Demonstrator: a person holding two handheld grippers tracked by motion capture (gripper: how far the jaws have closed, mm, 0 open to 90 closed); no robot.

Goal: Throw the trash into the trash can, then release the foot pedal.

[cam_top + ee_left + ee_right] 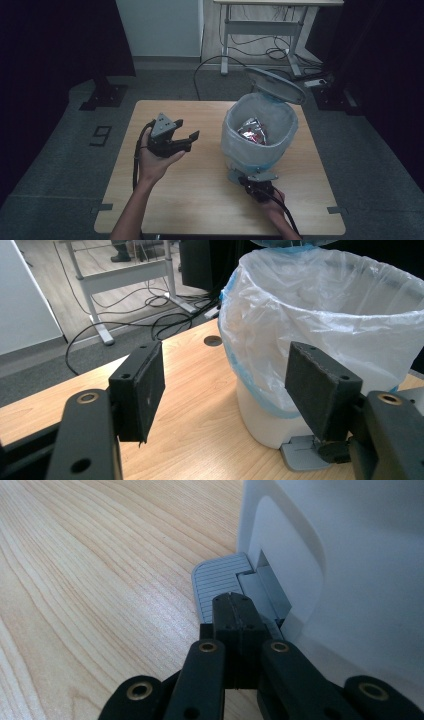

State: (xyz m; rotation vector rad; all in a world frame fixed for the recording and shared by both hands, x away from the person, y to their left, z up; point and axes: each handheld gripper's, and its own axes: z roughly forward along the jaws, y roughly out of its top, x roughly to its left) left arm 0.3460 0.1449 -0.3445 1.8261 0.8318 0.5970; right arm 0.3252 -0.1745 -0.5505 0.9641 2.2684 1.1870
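Fingers: left gripper [186,141] spread, right gripper [234,602] pressed together on pedal [220,582] — wooden table [200,195], dim room

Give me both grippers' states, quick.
Left gripper: open, holding nothing, beside the bin.
Right gripper: shut, empty, its tips on the bin's pedal, lid up.

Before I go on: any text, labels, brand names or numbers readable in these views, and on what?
"9": a dark floor marker left of the table, possibly a 6 seen the other way up.
Red-and-silver packet inside the pedal bin: print too small and blurred to read.
Nothing else legible.
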